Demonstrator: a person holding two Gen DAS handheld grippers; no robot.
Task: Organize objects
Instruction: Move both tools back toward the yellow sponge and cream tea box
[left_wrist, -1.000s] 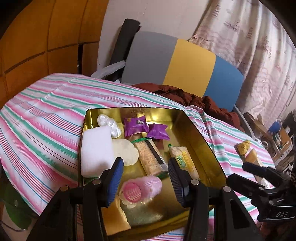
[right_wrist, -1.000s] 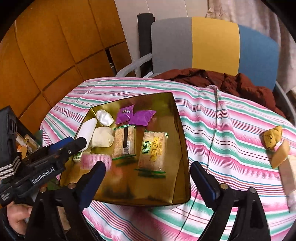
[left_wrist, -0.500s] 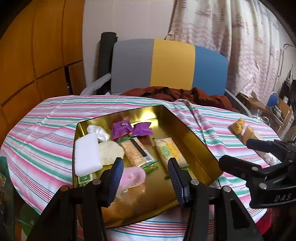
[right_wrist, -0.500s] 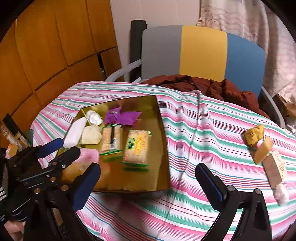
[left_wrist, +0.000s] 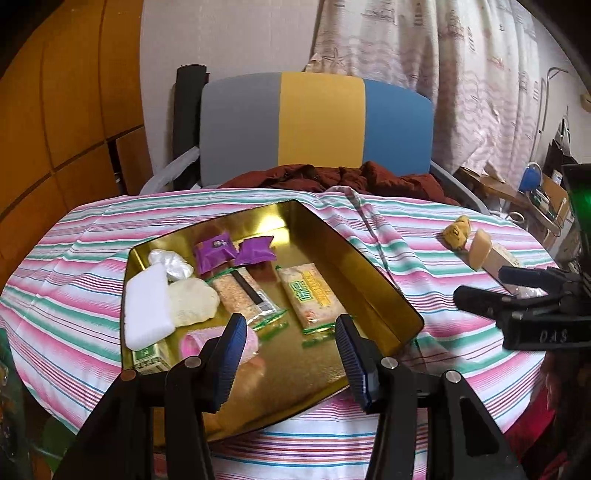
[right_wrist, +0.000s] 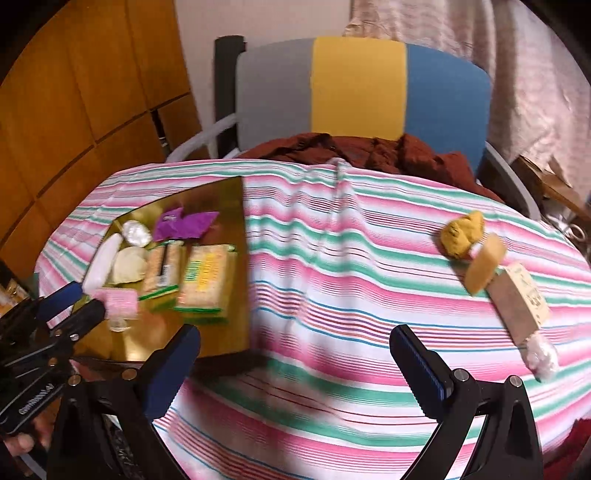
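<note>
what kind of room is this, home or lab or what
Most likely a lived-in home room. A striped tablecloth covers the table, a chair draped with a brown jacket stands behind it, and curtains hang beside wood wall panels.

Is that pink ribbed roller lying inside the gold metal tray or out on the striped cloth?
Inside. The pink ribbed roller lies on its side on the gold metal tray, released.
</note>
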